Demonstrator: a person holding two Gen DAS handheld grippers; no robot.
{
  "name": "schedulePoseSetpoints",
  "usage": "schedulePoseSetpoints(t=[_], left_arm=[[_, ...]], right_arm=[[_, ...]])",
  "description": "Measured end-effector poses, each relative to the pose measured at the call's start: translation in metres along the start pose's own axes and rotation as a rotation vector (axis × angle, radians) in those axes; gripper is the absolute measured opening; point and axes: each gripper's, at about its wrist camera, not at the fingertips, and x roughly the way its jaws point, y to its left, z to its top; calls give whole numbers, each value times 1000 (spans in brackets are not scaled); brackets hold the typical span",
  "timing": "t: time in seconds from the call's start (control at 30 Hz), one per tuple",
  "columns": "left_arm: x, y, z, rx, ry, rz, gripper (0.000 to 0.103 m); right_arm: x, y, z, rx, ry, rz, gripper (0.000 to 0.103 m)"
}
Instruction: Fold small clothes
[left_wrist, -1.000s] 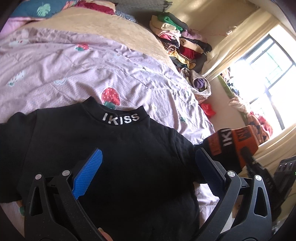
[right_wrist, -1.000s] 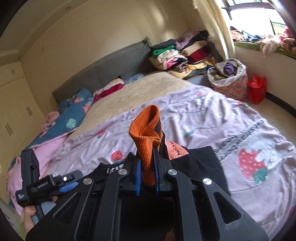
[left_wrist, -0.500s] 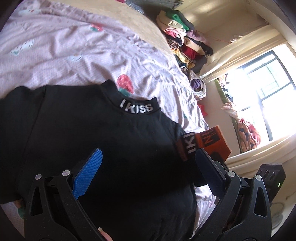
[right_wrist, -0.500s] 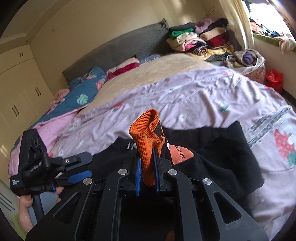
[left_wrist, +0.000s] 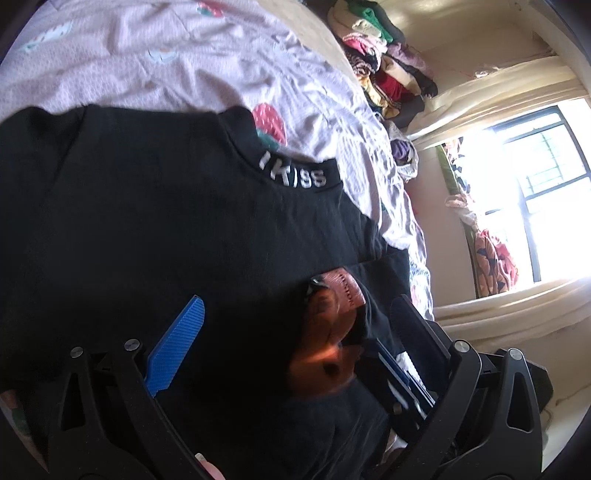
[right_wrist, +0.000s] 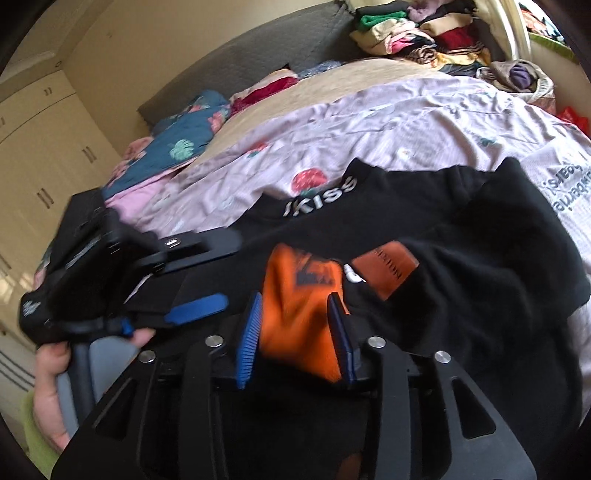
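A black top (left_wrist: 155, 229) with white collar lettering is seen spread on a pale pink strawberry-print bedcover (left_wrist: 184, 62), filling the left and centre of the left wrist view and the centre of the right wrist view. Its orange cuff (right_wrist: 295, 314), blurred, lies low in the centre of the right wrist frame between the blue pads of the right gripper (right_wrist: 295, 328). The jaws of that gripper have just been opening; a gap shows at the left pad, while contact at the right pad cannot be told. The left gripper (left_wrist: 295, 325) is held over the garment at the bottom of its own frame, jaws spread wide with nothing pinched. A hand (right_wrist: 51, 373) on its handle is noted at lower left of the right wrist view. Stacked clothes (right_wrist: 417, 33) are noted at upper right.
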Motion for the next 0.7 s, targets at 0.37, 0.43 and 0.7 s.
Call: schedulePoseSetpoints(t=[0.37,0.43,0.7], left_arm=[[27,-13,-19,61,24,65,67],[30,-18,-19,75,23,80,49],[32,-35,-19,139,-11,75,2]], right_arm=[[-49,-38,-18,82,-45,-44,48],[-56,-47,-19,106,-60,-56,48],[-84,-75,-24,177,-112,-86,49]])
